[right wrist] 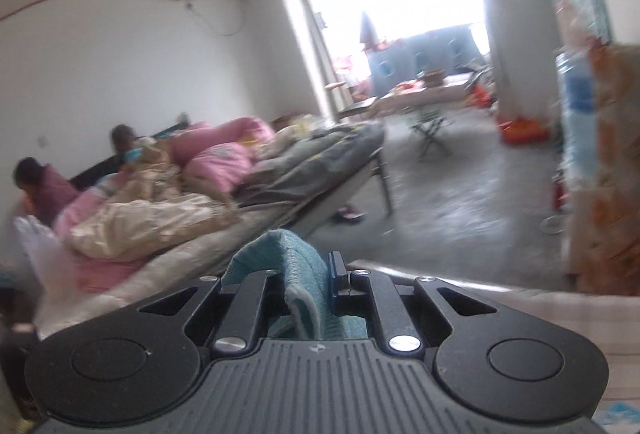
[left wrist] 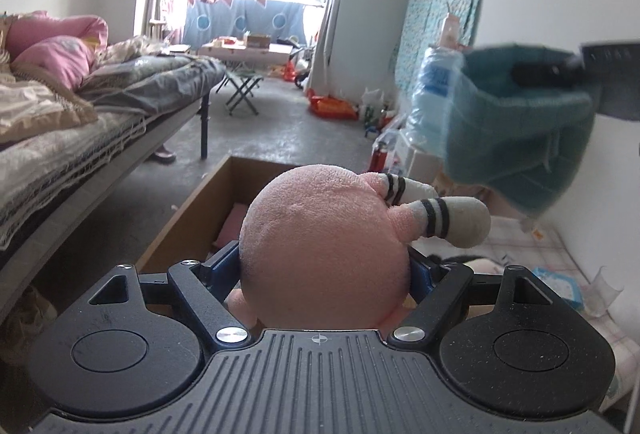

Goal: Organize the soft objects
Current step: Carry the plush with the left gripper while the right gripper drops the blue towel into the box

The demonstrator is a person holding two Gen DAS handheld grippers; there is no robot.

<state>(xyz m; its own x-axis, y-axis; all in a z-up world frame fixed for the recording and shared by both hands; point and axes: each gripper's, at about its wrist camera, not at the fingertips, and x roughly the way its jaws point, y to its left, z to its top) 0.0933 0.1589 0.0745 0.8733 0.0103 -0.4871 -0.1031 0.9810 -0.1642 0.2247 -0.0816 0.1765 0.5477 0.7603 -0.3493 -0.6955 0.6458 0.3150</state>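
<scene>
pink plush toy (left wrist: 324, 254) sits clamped between the fingers of the left gripper (left wrist: 324, 274), its round body bulging up past the blue finger pads on both sides and its two striped limbs sticking out to the right. just beyond and below it lies an open cardboard box (left wrist: 192, 218), whose left wall runs diagonally away toward the bare grey floor (left wrist: 280, 126); a pink item shows inside the box near that wall. the teal towel (right wrist: 288, 274) is pinched in the right gripper (right wrist: 298, 278), a fold of it standing up between the closed fingers and more cloth bunched down behind them. in the left wrist view the same towel hangs blurred in the upper right, draped from the right gripper and well above the box's right side. a bed (left wrist: 100, 102) piled with pink and beige bedding fills the left, its edge running parallel to the box with a strip of open floor between them. to the right, a clear plastic water bottle (left wrist: 436, 90) and clutter of small items crowd the wall base, and a patterned cloth (left wrist: 444, 6) hangs on the wall. the floor opens toward a bright doorway with a folding stool (left wrist: 244, 90) near the bed's far corner.
</scene>
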